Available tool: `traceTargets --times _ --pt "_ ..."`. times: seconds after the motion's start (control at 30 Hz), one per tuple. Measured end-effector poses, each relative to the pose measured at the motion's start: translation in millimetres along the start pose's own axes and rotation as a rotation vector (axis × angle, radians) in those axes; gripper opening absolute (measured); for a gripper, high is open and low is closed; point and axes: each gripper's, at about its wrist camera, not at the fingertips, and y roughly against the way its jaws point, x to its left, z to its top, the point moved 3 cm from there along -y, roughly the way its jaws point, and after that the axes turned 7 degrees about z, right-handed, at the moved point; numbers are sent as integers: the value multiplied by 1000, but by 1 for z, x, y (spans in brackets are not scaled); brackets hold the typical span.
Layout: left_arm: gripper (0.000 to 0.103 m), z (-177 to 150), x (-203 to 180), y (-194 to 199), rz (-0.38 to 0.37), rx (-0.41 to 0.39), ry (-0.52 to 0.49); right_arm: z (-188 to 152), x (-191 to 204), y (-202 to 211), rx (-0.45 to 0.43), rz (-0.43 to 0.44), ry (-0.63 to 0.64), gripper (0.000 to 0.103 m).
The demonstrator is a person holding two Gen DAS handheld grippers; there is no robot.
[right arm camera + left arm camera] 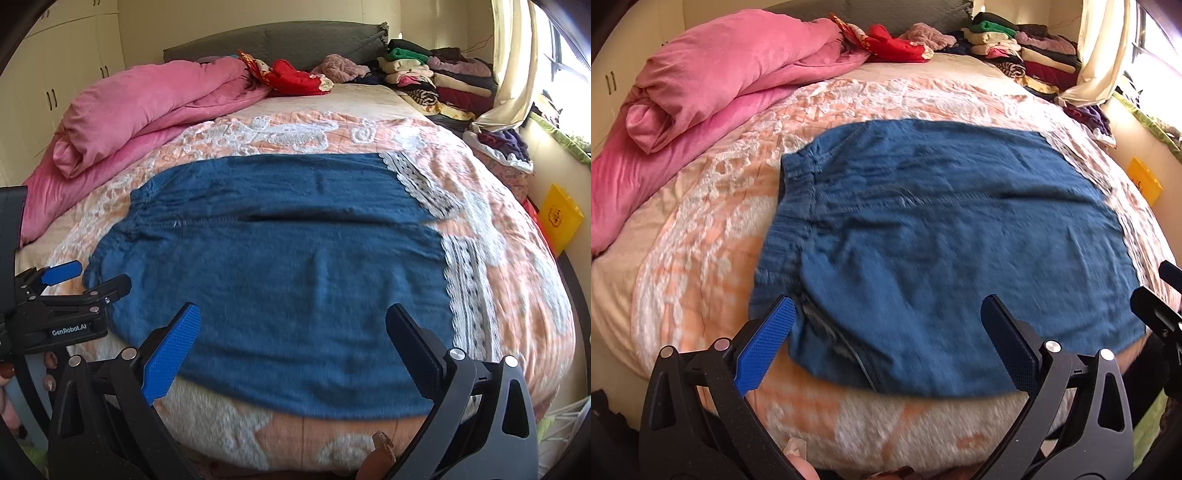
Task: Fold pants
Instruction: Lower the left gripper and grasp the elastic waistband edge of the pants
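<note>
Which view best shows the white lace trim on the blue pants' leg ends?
The right wrist view: the white lace trim runs sharp and unobstructed along both leg ends of the blue pants. The left wrist view catches only a blurred sliver at the right edge.

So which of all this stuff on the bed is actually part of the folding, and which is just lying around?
Part of the job:
blue pants, spread flat
left gripper, open
right gripper, open

Just lying about:
pink duvet
red garment
stack of folded clothes
yellow bag
patterned bedspread, under the pants

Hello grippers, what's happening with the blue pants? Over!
Left gripper open, empty. Right gripper open, empty. Blue pants spread flat on bed, unfolded. Nothing on them.
</note>
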Motion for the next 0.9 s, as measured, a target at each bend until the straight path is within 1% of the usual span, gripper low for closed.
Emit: traceTargets --times 0.2,0.47,0.57,0.67,0.83,0.9 --pt "95 33 18 -19 4 -7 44 31 -5 -24 11 13 9 99" --pt "95 73 38 -42 23 -16 65 71 0 -56 36 31 53 99" --pt "95 88 48 -51 25 -22 82 91 3 -65 28 40 68 99" --pt "95 102 58 -60 34 -23 95 112 5 -75 29 70 63 99" --pt "95 122 77 -76 53 -30 110 149 12 -93 15 89 117 99" --pt "95 129 84 -85 59 -22 111 163 12 -106 30 111 124 99"
